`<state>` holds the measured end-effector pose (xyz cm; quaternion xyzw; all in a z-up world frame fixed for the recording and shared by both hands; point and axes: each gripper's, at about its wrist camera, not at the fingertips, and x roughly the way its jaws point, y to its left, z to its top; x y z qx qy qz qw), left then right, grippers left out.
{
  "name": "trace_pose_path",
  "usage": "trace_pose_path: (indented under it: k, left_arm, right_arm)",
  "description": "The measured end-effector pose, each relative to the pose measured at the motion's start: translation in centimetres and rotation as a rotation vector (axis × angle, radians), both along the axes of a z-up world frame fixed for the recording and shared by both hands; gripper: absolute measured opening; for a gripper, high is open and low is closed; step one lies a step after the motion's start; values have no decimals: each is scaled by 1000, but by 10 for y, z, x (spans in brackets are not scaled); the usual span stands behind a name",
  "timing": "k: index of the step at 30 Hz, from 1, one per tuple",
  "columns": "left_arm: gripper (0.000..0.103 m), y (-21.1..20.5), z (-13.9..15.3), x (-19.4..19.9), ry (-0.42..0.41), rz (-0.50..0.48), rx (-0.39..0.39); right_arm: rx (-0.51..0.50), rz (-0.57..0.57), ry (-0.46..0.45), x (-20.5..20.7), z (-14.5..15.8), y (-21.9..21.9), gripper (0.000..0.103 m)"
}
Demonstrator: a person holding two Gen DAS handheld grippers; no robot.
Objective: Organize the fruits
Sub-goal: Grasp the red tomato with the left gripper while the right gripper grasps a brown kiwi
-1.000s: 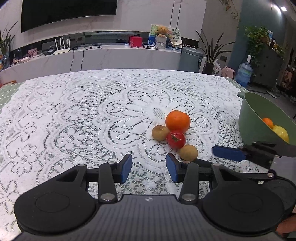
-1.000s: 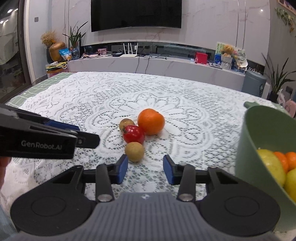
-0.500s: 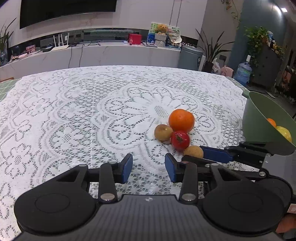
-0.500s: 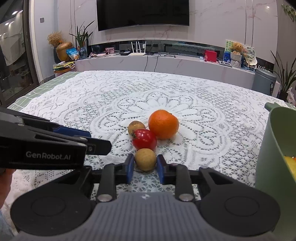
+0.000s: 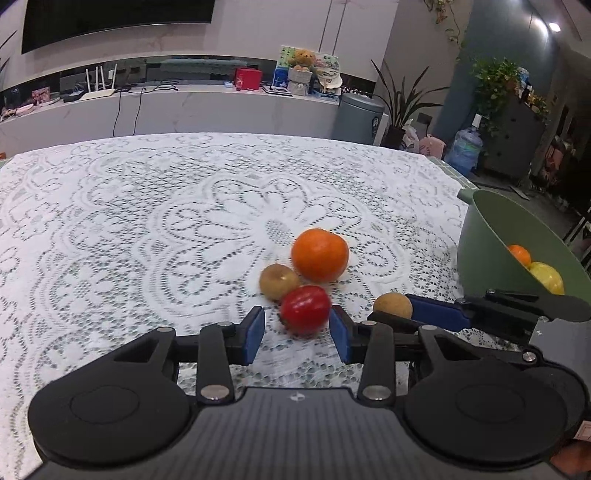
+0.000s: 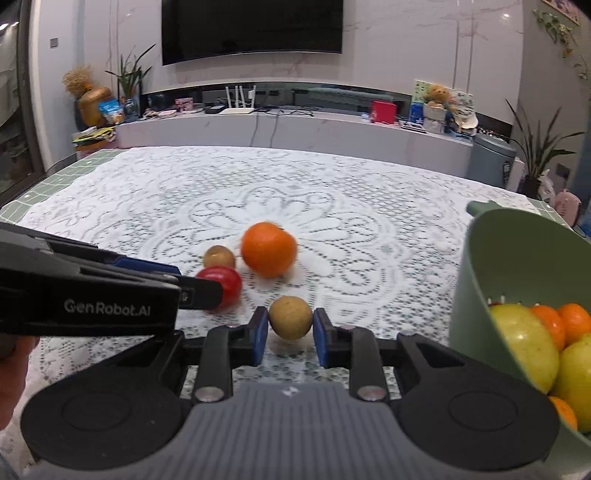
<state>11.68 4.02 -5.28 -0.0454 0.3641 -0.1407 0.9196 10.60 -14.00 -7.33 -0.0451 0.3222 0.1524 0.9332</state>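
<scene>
White lace cloth [image 5: 147,229] over the counter [image 6: 74,162], in a living room. Nearest in the right wrist view, right tool [image 6: 289,329] clamped on a small brown fruit [image 6: 290,317], blue pads pressed to both its sides, fruit seemingly lifted just clear of the cloth. Just to the right, green colander bowl [image 6: 491,266] holding yellow-green and orange fruit. In the left wrist view, left tool [image 5: 297,330] with fingers apart, red tomato [image 5: 305,309] between the blue pads, a gap on the left side, right pad just beside it or touching, cannot tell which. Just behind the tomato, a second brown fruit [image 5: 277,281] touching it, and a large orange [image 5: 320,254] beside that. Far back, a long low shelf [image 6: 295,125] with a router, red box and soft toy, dark television [image 6: 251,29] on the wall above.
</scene>
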Motion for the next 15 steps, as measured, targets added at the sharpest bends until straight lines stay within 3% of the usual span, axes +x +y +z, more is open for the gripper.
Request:
trace_pose_path:
  k: [8,10,15]
  left_arm:
    - [47,-13,-5,9,-1,-14,35]
    - [41,-15,-6,10,-1,-16,37]
    - [38,-16,-5,7,-5,-23,49]
  right_arm:
    - [0,-12,10,1,-5,-3,23]
    - [0,-15,14,1,-6,-3,23]
    - [-4,-13,12,1,-7,-3,23]
